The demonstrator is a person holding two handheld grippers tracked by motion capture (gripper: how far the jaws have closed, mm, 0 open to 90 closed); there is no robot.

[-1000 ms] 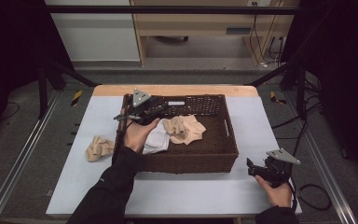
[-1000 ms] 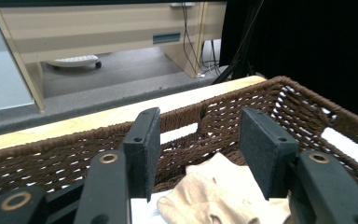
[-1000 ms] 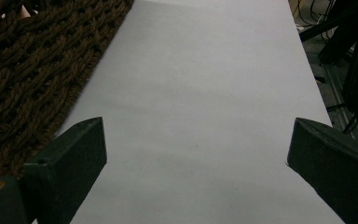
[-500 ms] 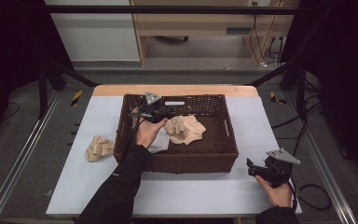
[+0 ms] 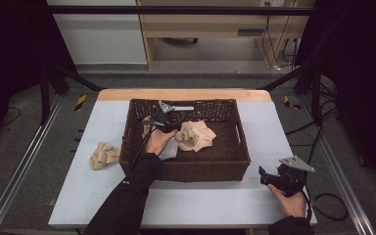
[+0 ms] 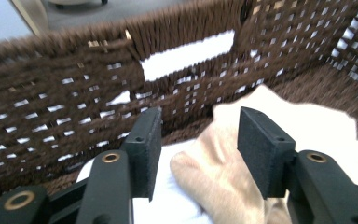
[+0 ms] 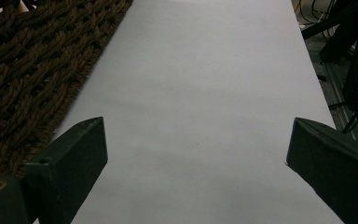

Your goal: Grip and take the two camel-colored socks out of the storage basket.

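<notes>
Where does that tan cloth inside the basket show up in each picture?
High view: tan cloth lies mid-basket, right of the left gripper.
Left gripper view: it lies low at centre and right, reaching between the open jaws.
Right gripper view: not in it.
Shared landmark: the brown wicker basket.

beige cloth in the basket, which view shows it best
The left gripper view: the beige cloth lies close up between the left claw's open jaws, folds clear. The high view shows it small but whole inside the basket. The right gripper view gives just the basket's outer wall.
</notes>
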